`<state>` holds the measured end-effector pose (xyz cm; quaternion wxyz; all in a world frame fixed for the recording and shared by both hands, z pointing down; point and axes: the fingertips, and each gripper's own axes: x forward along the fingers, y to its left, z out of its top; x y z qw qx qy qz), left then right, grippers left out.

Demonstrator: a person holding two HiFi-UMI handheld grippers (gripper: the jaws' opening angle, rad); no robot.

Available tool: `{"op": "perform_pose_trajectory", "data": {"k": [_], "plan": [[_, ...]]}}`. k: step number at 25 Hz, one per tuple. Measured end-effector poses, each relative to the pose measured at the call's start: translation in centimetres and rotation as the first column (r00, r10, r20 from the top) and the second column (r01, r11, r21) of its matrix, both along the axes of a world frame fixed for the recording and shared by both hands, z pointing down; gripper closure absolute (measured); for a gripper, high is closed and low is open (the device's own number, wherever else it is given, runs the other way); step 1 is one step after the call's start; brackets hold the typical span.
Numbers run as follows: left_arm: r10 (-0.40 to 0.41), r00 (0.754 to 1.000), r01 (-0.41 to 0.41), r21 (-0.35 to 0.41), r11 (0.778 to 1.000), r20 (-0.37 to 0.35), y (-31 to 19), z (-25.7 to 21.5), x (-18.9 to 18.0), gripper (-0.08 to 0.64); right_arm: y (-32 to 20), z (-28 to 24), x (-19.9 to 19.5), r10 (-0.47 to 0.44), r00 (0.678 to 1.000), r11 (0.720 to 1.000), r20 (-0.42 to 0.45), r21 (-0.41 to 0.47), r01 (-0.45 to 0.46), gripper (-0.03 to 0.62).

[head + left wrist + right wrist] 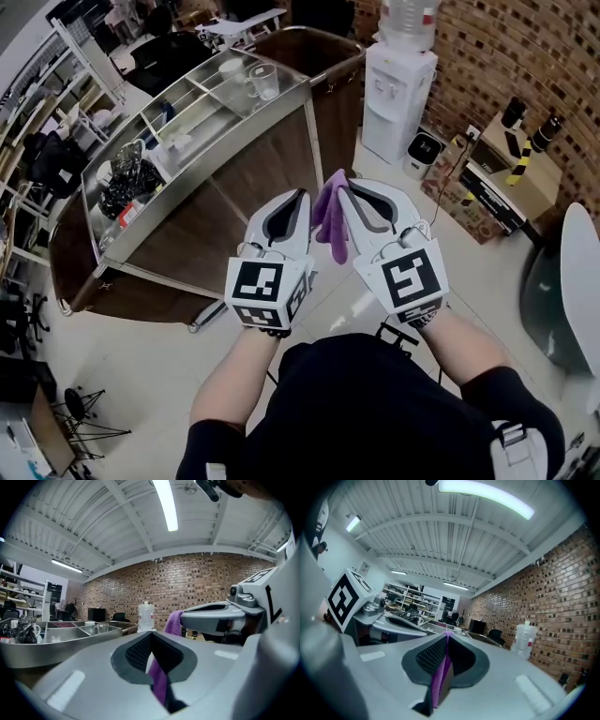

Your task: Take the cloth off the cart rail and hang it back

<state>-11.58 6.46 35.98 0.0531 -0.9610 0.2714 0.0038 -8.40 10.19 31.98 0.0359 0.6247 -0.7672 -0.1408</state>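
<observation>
My left gripper (296, 199) and right gripper (353, 190) each clamp the purple cloth (330, 217), bunched in the air between their tips. The cart (253, 178) lies ahead-left of both, its long edge slanting away. The left gripper is nearer.

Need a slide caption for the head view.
Left gripper and right gripper, both shut on a purple cloth, hold it near a steel-topped wooden cart.

Pale grey moulded shells were seen on the left gripper (301, 199) and right gripper (350, 193), dark ribbed pads (138, 651) set inside, a black-and-white marker cube (263, 285) carried by each, a black short-sleeved top (375, 403) worn.
</observation>
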Motion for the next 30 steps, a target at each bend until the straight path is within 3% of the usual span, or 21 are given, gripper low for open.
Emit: {"op": "perform_pose_trajectory", "data": {"k": [8, 12, 15, 20, 24, 30], "plan": [[0.098, 0.995, -0.097, -0.006, 0.995, 0.015, -0.4, 0.5, 7.2, 0.562, 0.0, 0.3, 6.7, 0.09, 0.996, 0.996, 0.019, 0.003, -0.09, 0.578], [0.143, 0.99, -0.143, -0.012, 0.99, 0.015, -1.8, 1.1, 10.5, 0.561, -1.0, 1.5, 9.8, 0.158, 0.985, 0.985, 0.065, -0.082, -0.153, 0.578], [0.172, 0.985, -0.172, -0.018, 0.985, 0.007, -3.8, 1.9, 12.4, 0.563, -3.1, 1.6, 11.5, 0.171, 0.985, 0.985, 0.031, -0.027, -0.17, 0.578], [0.213, 0.977, -0.213, -0.027, 0.977, -0.014, -7.6, 2.5, 15.6, 0.563, -6.2, 3.2, 14.5, 0.249, 0.965, 0.961, 0.082, -0.147, -0.235, 0.578], [0.237, 0.971, -0.237, -0.023, 0.971, -0.018, -10.8, 1.8, 18.0, 0.561, -10.3, 1.0, 17.1, 0.23, 0.973, 0.973, 0.0, 0.0, -0.23, 0.578], [0.243, 0.97, -0.243, -0.027, 0.97, -0.025, -16.2, 0.9, 21.9, 0.563, -15.4, 1.1, 21.1, 0.261, 0.965, 0.963, 0.026, -0.084, -0.258, 0.578]]}}
